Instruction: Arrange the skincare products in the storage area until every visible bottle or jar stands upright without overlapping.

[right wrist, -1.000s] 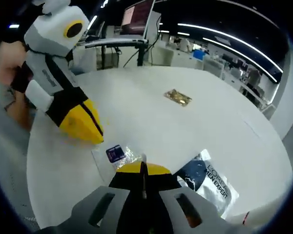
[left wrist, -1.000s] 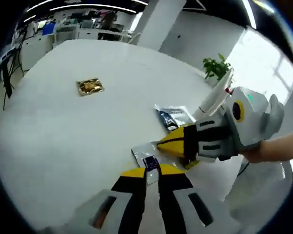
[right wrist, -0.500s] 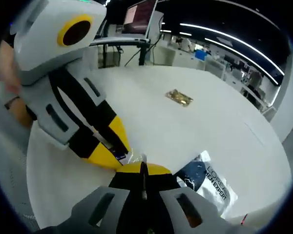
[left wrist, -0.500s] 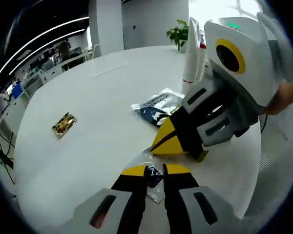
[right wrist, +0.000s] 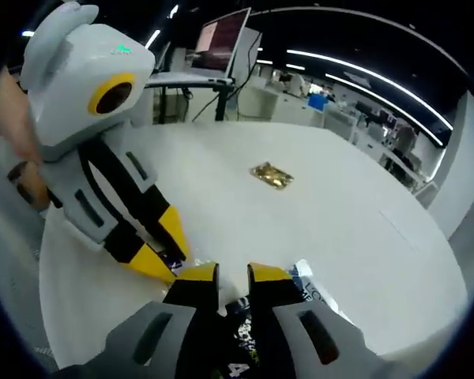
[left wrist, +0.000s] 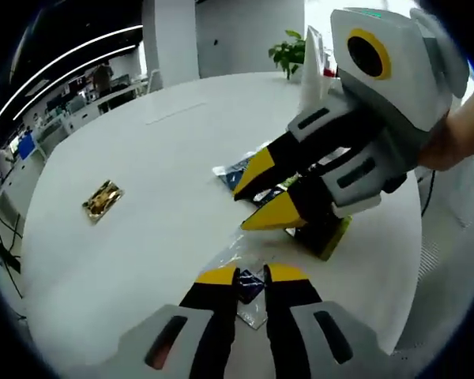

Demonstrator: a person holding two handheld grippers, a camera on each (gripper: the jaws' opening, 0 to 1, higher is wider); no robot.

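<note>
Gold foil marks the far-left item, a small sachet (left wrist: 103, 200) lying flat and alone on the white table (left wrist: 142, 260), well apart from everything else. Nearer the middle, the left gripper (left wrist: 251, 275) has its tips nearly together over a clear sachet (left wrist: 249, 286); whether they actually pinch the film I cannot tell. Just right of it the right gripper (left wrist: 262, 193) hangs with jaws spread above a dark sachet (left wrist: 238, 167) and a green-edged packet (left wrist: 325, 234). At the right, white tubes (left wrist: 310, 63) stand upright by a plant (left wrist: 290, 55).

In the right gripper view the left gripper (right wrist: 162, 249) comes in from the left, tips down on the clear film.

These sachets look thin, light, limp and slick. They will likely buckle or slide, so take an edge or corner and lift gently. The tubes look stiffer; hold them mid-body.
</note>
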